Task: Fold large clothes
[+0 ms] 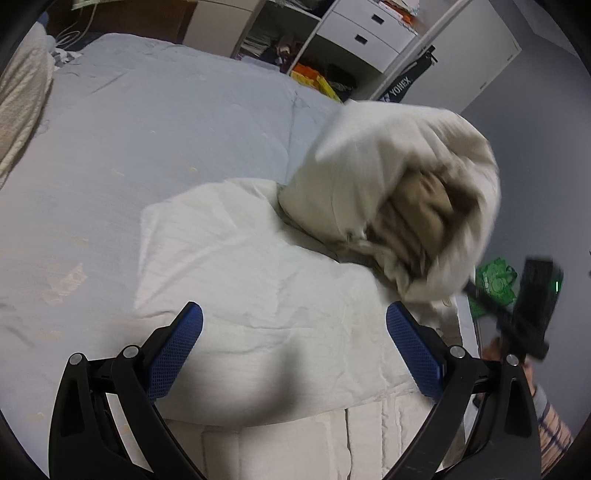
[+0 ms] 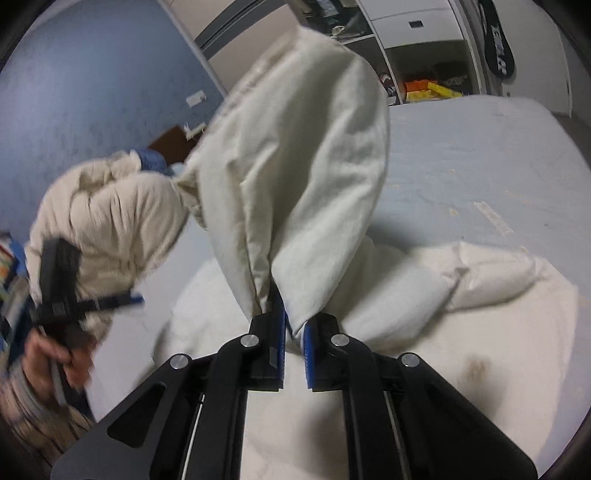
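A large white padded garment [image 1: 258, 288] lies on the bed [image 1: 129, 147]. My left gripper [image 1: 293, 347] is open and empty, low over the flat part of the garment. My right gripper [image 2: 293, 325] is shut on a fold of the garment [image 2: 303, 177] and holds it raised above the bed. The raised part shows blurred in the left wrist view [image 1: 391, 192], with the right gripper [image 1: 524, 310] at the right edge. The left gripper also shows in the right wrist view [image 2: 110, 301], blurred, held in a hand.
A cream blanket [image 1: 18, 110] lies at the bed's far left. White drawers and open shelves [image 1: 354, 33] with yellow and orange items [image 1: 314, 79] stand beyond the bed. A grey-blue wall [image 1: 535, 184] is to the right. A green item [image 1: 495, 280] lies by the bed's right edge.
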Tool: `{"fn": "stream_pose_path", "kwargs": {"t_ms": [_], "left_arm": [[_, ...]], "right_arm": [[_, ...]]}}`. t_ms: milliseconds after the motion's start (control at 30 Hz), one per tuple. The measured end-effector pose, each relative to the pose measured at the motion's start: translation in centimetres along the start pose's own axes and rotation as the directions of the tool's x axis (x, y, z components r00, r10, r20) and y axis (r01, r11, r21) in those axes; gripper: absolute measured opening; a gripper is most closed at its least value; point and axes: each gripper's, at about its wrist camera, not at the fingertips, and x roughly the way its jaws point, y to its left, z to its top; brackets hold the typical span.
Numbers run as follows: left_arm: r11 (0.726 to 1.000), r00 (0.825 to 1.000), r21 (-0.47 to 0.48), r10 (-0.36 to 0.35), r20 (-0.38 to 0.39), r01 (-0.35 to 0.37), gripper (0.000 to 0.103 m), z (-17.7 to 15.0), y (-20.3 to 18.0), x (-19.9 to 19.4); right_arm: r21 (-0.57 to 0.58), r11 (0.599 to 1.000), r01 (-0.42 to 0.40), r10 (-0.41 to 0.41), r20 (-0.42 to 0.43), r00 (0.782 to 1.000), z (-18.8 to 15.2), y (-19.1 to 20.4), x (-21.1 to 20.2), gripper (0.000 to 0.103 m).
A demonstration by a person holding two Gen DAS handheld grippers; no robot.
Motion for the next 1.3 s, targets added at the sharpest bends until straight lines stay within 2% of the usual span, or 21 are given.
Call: {"fn": "stream_pose_path", "kwargs": {"t_ms": [200,333,600,700,800,867,967,1033,1100,1133,1167,1233,1300], "left_arm": [[0.999,1.0,-0.043,0.016,0.027,-0.015,0.096,0.3,0.9,-1.2],[0.997,0.999,-0.079,-0.013,0.041,0.016,0.096,0.6,1.0,-1.7],[0.997,0.998,-0.06,-0.037,0.06,0.041,0.096,-0.2,0.3,-2.6],[0.996,0.995,-0.039,-0.078,0.061,0.08,0.096,-0.3,-1.1,-2.3],[0.994,0.992,-0.002,-0.107,0.069,0.107,0.096,-0.4,-2.5,-1.9],[0.994,0.992,0.02,-0.11,0.067,0.108,0.096,-0.5,-3.2,-1.7],[0.994,0.993,0.042,-0.106,0.055,0.104,0.096,-0.7,-3.5,-1.4],[0.994,0.993,0.044,-0.106,0.053,0.104,0.096,-0.8,-3.4,-1.3],[0.994,0.993,0.04,-0.106,0.047,0.104,0.096,-0.8,-3.3,-1.3],[0.994,0.993,0.039,-0.107,0.049,0.105,0.096,-0.9,-3.3,-1.3],[0.994,0.993,0.039,-0.107,0.05,0.105,0.096,-0.8,-3.2,-1.4],[0.994,0.993,0.041,-0.103,0.05,0.101,0.096,-0.7,-3.2,-1.5],[0.995,0.994,0.053,-0.093,0.055,0.09,0.096,-0.7,-3.4,-1.8]], "right_arm": [[-0.123,0.989,0.084,-0.088,-0.026,0.996,-4.1,1.7,-1.3,0.006],[-0.226,0.964,0.141,-0.151,-0.025,0.988,-6.1,2.6,-1.7,0.006],[-0.28,0.942,0.187,-0.207,-0.046,0.977,-9.0,3.2,-1.0,0.006],[-0.294,0.936,0.191,-0.218,-0.063,0.974,-10.2,3.0,-0.8,0.006],[-0.286,0.94,0.184,-0.212,-0.068,0.975,-10.6,2.8,-0.7,0.006],[-0.241,0.956,0.165,-0.182,-0.049,0.982,-9.7,2.5,-1.6,0.006],[-0.189,0.976,0.107,-0.101,0.04,0.994,-7.2,3.1,-4.1,0.006],[-0.177,0.982,0.066,-0.048,0.104,0.993,-5.2,3.8,-5.7,0.007],[-0.151,0.989,0.002,0.02,0.145,0.989,-2.9,5.0,-6.9,0.028],[-0.135,0.99,-0.029,0.05,0.155,0.987,-2.2,5.5,-7.2,0.059],[-0.112,0.991,-0.072,0.09,0.171,0.981,-1.3,6.1,-7.5,0.074],[-0.108,0.986,-0.126,0.145,0.196,0.97,-0.2,7.4,-7.8,0.074],[-0.112,0.985,-0.131,0.152,0.197,0.969,1.0,8.6,-7.5,0.074]]}}
